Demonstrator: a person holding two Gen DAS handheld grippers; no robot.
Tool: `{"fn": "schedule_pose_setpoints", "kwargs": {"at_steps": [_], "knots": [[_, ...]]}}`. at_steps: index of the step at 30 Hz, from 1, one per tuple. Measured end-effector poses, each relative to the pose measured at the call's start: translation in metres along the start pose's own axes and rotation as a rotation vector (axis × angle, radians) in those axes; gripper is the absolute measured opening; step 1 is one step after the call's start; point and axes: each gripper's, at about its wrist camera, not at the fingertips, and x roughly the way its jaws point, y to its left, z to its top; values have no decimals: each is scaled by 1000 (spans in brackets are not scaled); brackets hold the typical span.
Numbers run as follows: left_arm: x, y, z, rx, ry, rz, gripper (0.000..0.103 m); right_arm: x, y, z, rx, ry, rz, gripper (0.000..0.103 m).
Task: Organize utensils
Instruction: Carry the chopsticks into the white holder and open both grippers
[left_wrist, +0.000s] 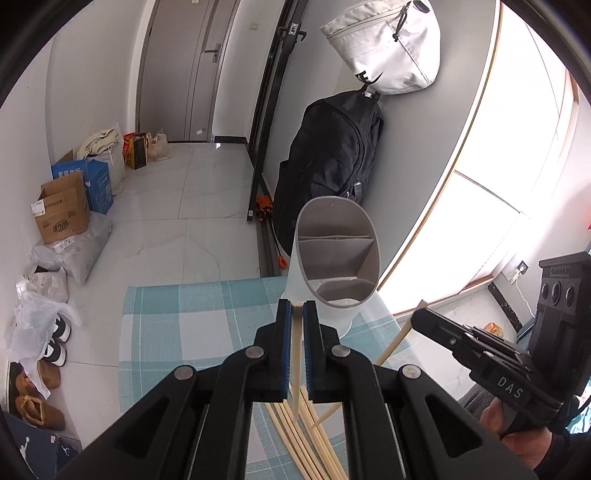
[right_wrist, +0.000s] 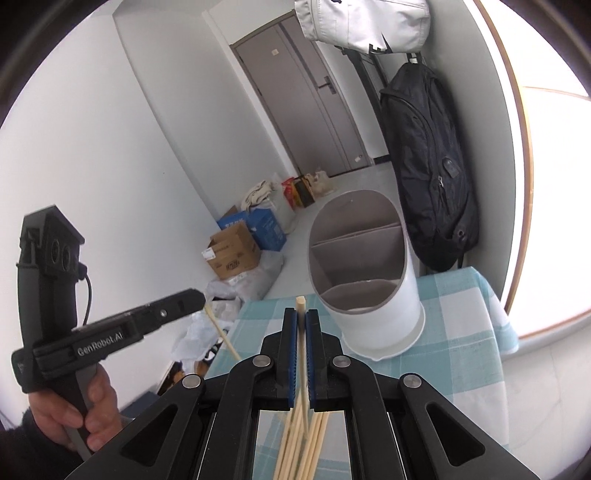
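From the left wrist, our left gripper (left_wrist: 296, 308) is clamped on one chopstick (left_wrist: 296, 354), aimed at the white divided holder (left_wrist: 334, 258) on the checked cloth (left_wrist: 207, 314), so it can drop in upright; the loose pile (left_wrist: 306, 439) lies below. From the right wrist, our right gripper (right_wrist: 301, 317) likewise pinches a single chopstick (right_wrist: 301, 332) just before the holder (right_wrist: 373, 295), ready to follow

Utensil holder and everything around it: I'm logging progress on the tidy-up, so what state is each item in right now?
Utensil holder: upright on the cloth, compartments that show are empty.
Left gripper: shut on one chopstick.
Right gripper: shut on one chopstick.
Loose chopsticks: lying in a pile on the checked cloth, not yet sorted.
Door: closed.
Black backpack: hanging.
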Motion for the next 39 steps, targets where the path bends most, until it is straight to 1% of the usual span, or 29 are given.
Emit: {"fn": "schedule_pose_setpoints", "kwargs": {"at_steps": [4, 10, 17, 20, 24, 26, 31, 36, 39], "knots": [[-3, -4, 7, 8, -4, -2, 2, -6, -3, 5, 2, -17, 8, 3], [-3, -17, 22, 46, 0, 4, 2, -18, -1, 27, -36, -61, 0, 3], [-16, -32, 51, 78, -11, 1, 2, -30, 2, 64, -69, -111, 5, 3], [-20, -37, 63, 75, -13, -17, 2, -34, 1, 81, -67, -128, 8, 3], [-27, -46, 84, 83, -36, -28, 2, -39, -3, 105, -55, -144, 8, 3], [-29, -50, 92, 88, -51, -38, 2, -39, -5, 118, -55, -157, 8, 3], [-30, -58, 117, 101, -85, -36, 2, -38, -9, 150, -59, -183, 4, 3], [-22, -58, 134, 101, -93, -37, 2, -30, -10, 178, -72, -197, -8, 3], [-12, -54, 142, 97, -95, -34, 2, -21, -13, 189, -80, -197, -21, 3]]}}
